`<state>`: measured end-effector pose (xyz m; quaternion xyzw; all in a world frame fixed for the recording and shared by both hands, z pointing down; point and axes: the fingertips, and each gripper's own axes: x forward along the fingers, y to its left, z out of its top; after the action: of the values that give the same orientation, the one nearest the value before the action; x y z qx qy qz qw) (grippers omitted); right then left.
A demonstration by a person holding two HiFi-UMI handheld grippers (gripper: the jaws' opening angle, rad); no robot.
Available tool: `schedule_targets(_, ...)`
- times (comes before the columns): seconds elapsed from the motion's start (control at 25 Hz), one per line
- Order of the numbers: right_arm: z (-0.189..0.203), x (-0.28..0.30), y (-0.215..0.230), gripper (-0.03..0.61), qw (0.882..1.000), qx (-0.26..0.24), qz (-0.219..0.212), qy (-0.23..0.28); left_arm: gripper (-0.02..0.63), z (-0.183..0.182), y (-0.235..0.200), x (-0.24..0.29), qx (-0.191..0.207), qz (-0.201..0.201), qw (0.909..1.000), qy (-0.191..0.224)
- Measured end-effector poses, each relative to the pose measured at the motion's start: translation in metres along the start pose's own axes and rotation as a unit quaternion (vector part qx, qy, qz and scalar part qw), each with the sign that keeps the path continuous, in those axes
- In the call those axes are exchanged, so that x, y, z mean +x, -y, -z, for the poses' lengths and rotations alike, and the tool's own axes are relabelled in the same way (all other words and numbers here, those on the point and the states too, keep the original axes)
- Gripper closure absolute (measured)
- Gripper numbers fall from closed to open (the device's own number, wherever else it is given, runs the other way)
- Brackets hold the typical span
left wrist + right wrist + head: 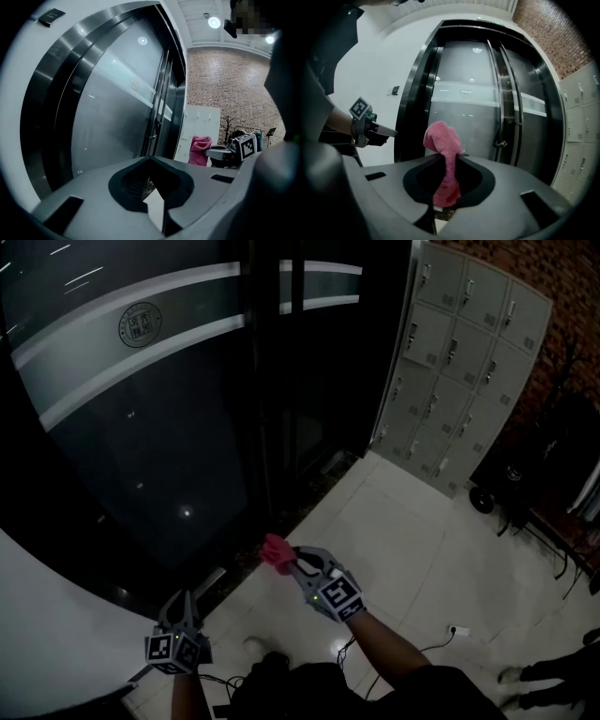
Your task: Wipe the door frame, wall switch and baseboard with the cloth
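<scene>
A pink cloth (275, 552) is bunched between the jaws of my right gripper (292, 561), which is shut on it. The cloth is held near the foot of the black door frame (267, 427), and I cannot tell whether it touches. In the right gripper view the cloth (443, 154) hangs down through the jaws in front of the frame (412, 103) and the glass door. A small dark wall switch (395, 90) sits on the white wall left of the frame. My left gripper (180, 602) is lower left, shut and empty, near the white wall.
Grey lockers (459, 362) stand against a brick wall at the right. A cable and socket (457, 630) lie on the white tile floor. Dark stands and a wheeled item (483, 500) crowd the far right. Another person's shoes (525, 676) are at bottom right.
</scene>
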<state>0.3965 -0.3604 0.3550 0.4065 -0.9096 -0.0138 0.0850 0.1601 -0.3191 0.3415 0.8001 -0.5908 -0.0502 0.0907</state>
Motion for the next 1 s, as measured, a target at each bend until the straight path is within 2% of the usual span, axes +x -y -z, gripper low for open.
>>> schedule_targets(0.16,-0.019,0.064,0.013,0.522,0.998,-0.01,-0.048,0.026,0.614,-0.012,-0.04,0.037,0.002,-0.044,0.9988,0.024)
schedule_targets(0.28,-0.045,0.113,0.008,0.522,0.993,-0.039,-0.101,0.047,0.614,-0.029,-0.083,0.05,0.006,-0.088,0.995,0.047)
schedule_targets(0.4,-0.076,0.168,0.002,0.522,0.98,-0.073,-0.17,0.077,0.614,-0.046,-0.123,0.06,0.015,-0.131,0.9888,0.069)
schedule_targets(0.52,-0.099,0.226,-0.017,0.522,0.962,-0.061,-0.244,0.104,0.614,-0.061,-0.147,0.052,0.037,-0.179,0.9796,0.082)
schedule_targets(0.6,-0.108,0.26,-0.042,0.522,0.946,-0.05,-0.299,0.119,0.614,-0.068,-0.159,0.038,0.049,-0.218,0.971,0.085)
schedule_targets(0.72,-0.129,0.303,-0.085,0.522,0.912,-0.042,-0.38,0.151,0.614,-0.073,-0.175,0.014,0.061,-0.279,0.9547,0.083)
schedule_targets(0.8,-0.144,0.324,-0.115,0.522,0.88,-0.046,-0.44,0.172,0.614,-0.079,-0.182,-0.003,0.062,-0.334,0.9361,0.091)
schedule_targets(0.88,-0.158,0.338,-0.151,0.522,0.835,-0.063,-0.513,0.188,0.614,-0.082,-0.182,-0.027,0.06,-0.405,0.907,0.1)
schedule_targets(1.0,-0.179,0.347,-0.203,0.522,0.753,-0.082,-0.619,0.207,0.614,-0.084,-0.171,-0.063,0.051,-0.52,0.8445,0.12)
